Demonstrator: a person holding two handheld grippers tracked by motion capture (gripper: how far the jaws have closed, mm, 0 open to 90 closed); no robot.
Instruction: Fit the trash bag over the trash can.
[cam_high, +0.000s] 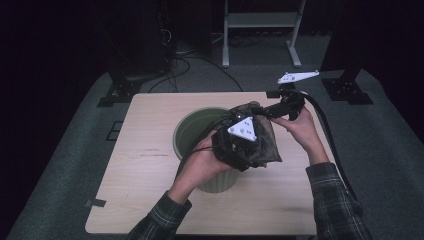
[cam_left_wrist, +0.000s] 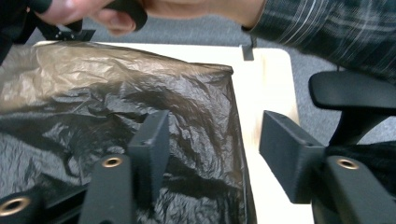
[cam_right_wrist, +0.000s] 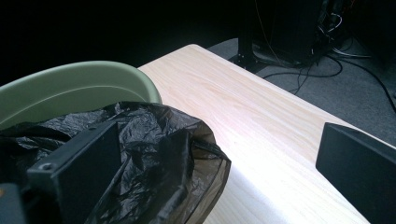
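1. Where it drapes over the bin's right rim, the bag (cam_high: 262, 142) is thin, crinkled, dark translucent plastic, brownish where light passes through.
2. Bin (cam_high: 197, 131): round, smooth pale-green plastic, standing mid-table.
3. Left gripper (cam_left_wrist: 212, 154): blocky black jaws parted, bag edge between them, pads not pressing.
4. Right gripper (cam_right_wrist: 219, 177): jaws wide apart, bag beside one, nothing clamped.
5. Table (cam_high: 150, 165): light wood grain, rounded corners.
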